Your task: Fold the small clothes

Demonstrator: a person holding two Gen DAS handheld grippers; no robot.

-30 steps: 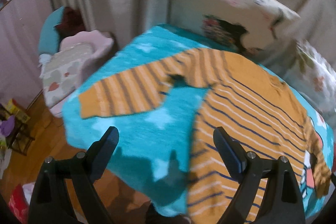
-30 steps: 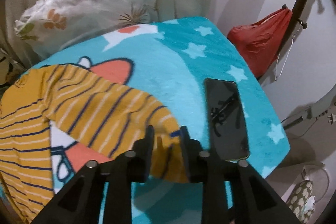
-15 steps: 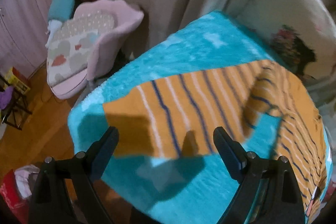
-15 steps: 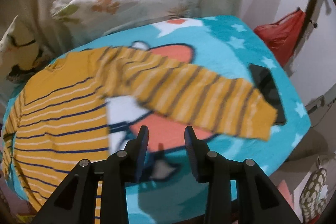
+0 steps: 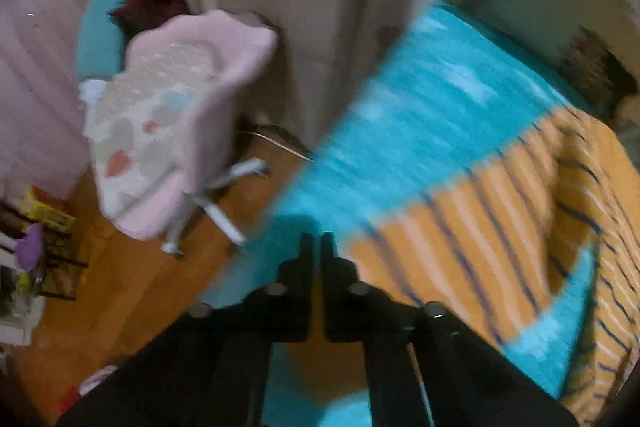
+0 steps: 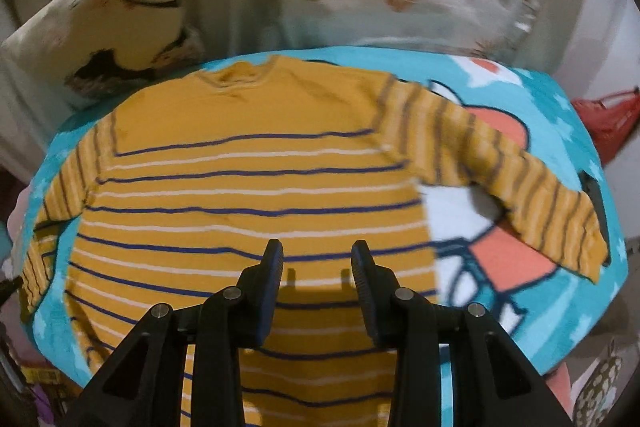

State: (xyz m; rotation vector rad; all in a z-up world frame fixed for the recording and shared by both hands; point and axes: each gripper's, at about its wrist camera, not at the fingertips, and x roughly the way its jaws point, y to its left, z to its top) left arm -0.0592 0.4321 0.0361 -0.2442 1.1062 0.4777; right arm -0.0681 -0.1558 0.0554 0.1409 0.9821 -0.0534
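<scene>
Your left gripper (image 5: 316, 247), jaws nearly together at the sleeve (image 5: 460, 227) cuff — grip uncertain through blur; the sleeve runs toward upper right. Your right gripper (image 6: 317, 263), jaws apart, hovers over the striped sweater (image 6: 248, 187) spread mid-frame on the blanket (image 6: 560, 307).

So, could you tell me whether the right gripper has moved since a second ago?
Yes. The right gripper has drawn back from the phone and sleeve cuff, leftward over the shirt body, jaws open.

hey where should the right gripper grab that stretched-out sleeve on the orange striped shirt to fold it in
Probably the cuff end of the right-hand sleeve, pinched across its edge from the outer side. It lies flat and fully extended over the blanket, so its free tip gives most control. The right gripper is open above the striped shirt.
</scene>
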